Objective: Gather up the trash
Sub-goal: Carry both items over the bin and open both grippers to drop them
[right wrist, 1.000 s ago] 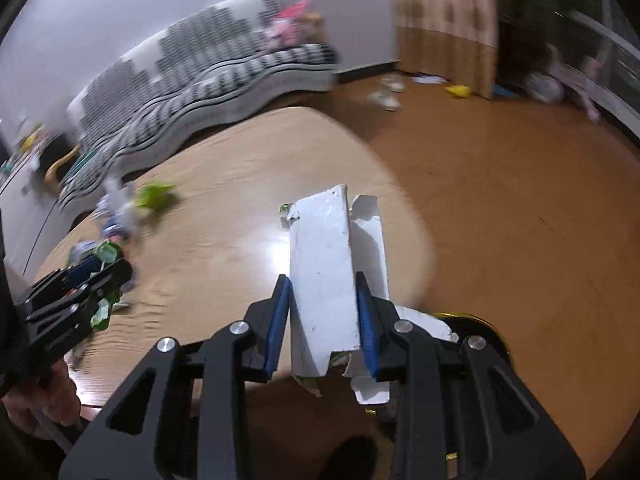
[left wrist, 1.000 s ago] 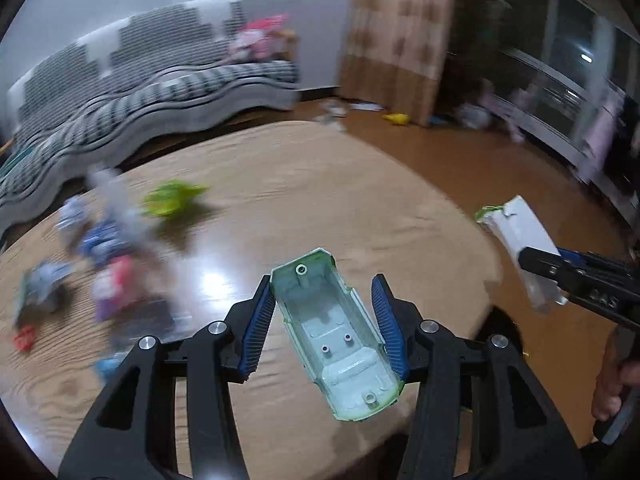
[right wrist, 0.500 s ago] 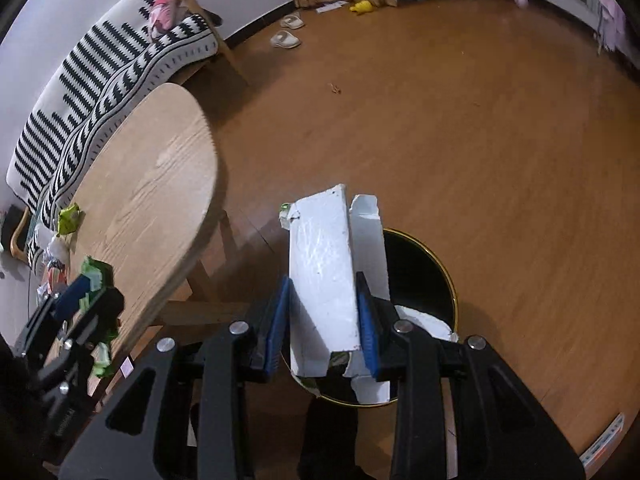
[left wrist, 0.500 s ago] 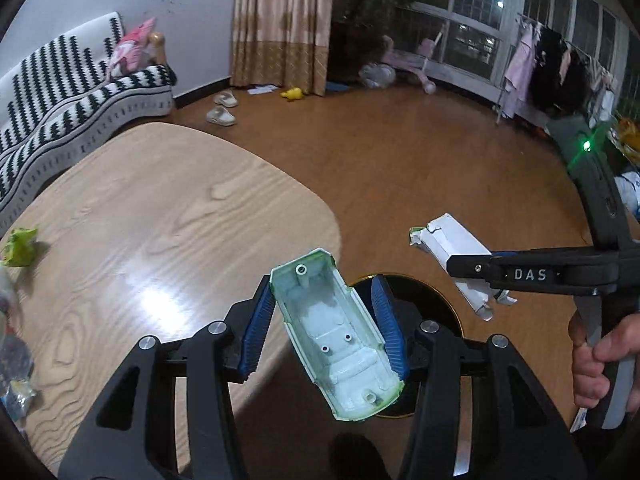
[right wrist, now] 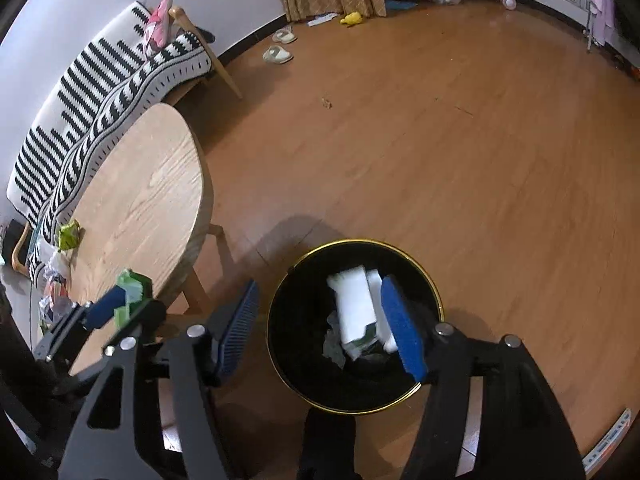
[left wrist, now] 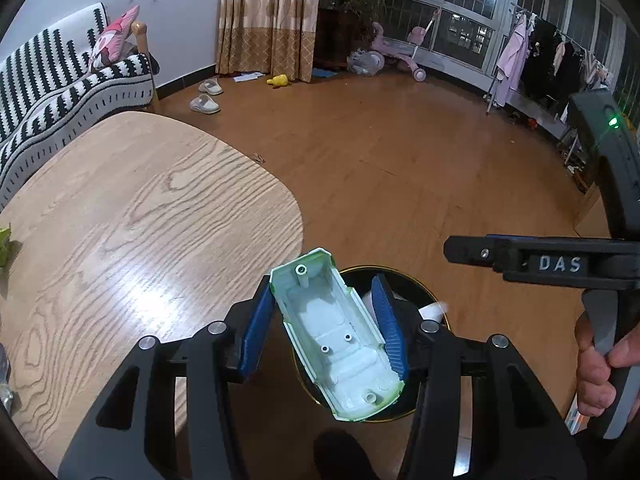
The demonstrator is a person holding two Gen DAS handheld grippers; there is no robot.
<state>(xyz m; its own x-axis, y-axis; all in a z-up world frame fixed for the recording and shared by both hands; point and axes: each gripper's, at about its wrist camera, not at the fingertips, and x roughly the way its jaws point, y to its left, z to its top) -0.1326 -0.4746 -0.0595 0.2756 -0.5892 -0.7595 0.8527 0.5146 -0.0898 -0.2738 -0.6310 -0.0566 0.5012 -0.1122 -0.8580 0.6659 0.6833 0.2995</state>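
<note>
Green-edged plastic shell pinched in left tool, poised over black gold-rimmed trash bin on wooden floor. Right tool spread wide above same bin, white carton lying inside. More wrappers waiting on wooden surface. Risk: shell hanging partly over bin's near rim, likely to clip it and bounce onto floor if let go off-centre.

Living room at night, lit from indoors.
Wood floor fills the centre; striped sofa against the white wall upper left, patterned curtain top centre, dark windows upper right, oak table left.
</note>
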